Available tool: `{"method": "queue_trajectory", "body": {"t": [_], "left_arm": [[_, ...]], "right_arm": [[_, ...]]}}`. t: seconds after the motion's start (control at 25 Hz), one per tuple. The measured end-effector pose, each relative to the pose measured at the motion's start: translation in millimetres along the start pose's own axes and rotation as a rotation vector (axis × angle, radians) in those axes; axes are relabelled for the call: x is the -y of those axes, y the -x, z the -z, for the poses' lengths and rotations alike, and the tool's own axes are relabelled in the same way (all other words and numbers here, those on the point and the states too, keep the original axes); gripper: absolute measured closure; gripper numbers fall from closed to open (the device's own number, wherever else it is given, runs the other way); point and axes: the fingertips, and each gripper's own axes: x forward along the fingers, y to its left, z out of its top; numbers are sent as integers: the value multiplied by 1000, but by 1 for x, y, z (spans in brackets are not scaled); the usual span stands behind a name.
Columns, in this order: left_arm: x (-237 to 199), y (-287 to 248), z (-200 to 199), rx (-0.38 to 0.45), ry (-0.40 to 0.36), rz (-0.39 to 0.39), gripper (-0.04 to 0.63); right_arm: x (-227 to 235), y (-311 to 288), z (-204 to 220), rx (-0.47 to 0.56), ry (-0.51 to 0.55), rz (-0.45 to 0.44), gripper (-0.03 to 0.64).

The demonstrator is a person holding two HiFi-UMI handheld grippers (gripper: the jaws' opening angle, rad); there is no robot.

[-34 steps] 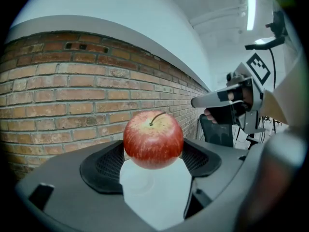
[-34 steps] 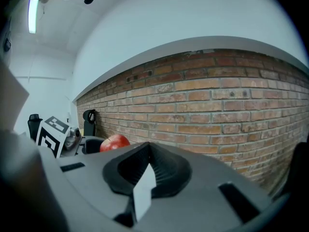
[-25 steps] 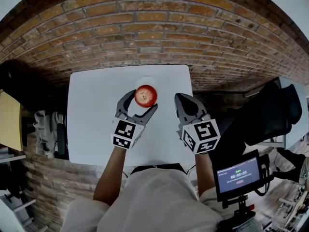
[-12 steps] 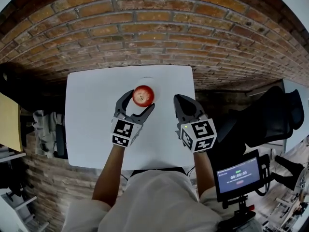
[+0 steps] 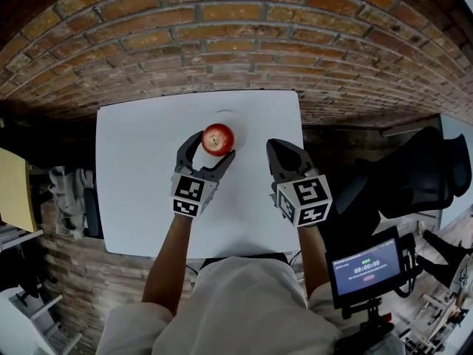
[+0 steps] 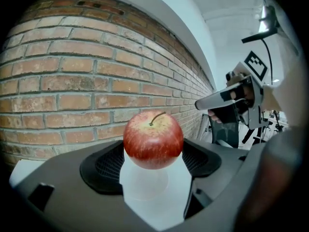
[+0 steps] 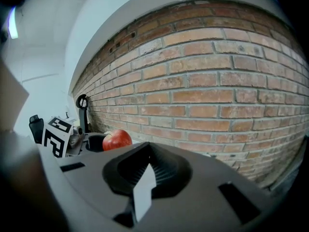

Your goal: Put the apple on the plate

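Observation:
A red apple [image 5: 218, 139] sits between the jaws of my left gripper [image 5: 214, 143], which is shut on it. It hangs over the near edge of a small white plate [image 5: 226, 116] on the white table [image 5: 140, 168]. In the left gripper view the apple [image 6: 153, 140] is held stem up, with the plate [image 6: 144, 181] showing pale just under it. My right gripper [image 5: 284, 152] hovers to the right of the apple, shut with nothing in it. The right gripper view shows the apple [image 7: 117, 140] off to its left.
A brick wall [image 5: 236, 43] runs along the table's far edge. A black chair [image 5: 414, 176] stands to the right of the table, and a small screen on a stand [image 5: 366, 268] is at the lower right. Shelving [image 5: 70, 198] is on the left.
The left gripper still holds the apple and has edged slightly towards the plate. The head view has shifted a little. The right gripper keeps its place beside it.

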Motion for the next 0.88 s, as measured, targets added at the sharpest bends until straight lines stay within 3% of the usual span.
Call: {"method": "queue_trajectory", "body": {"t": [0.88], "left_arm": [[-24,-54,60,-126,65,-29,218]], "right_arm": [[15,-49,30,-84,-6,-27,614]]}}
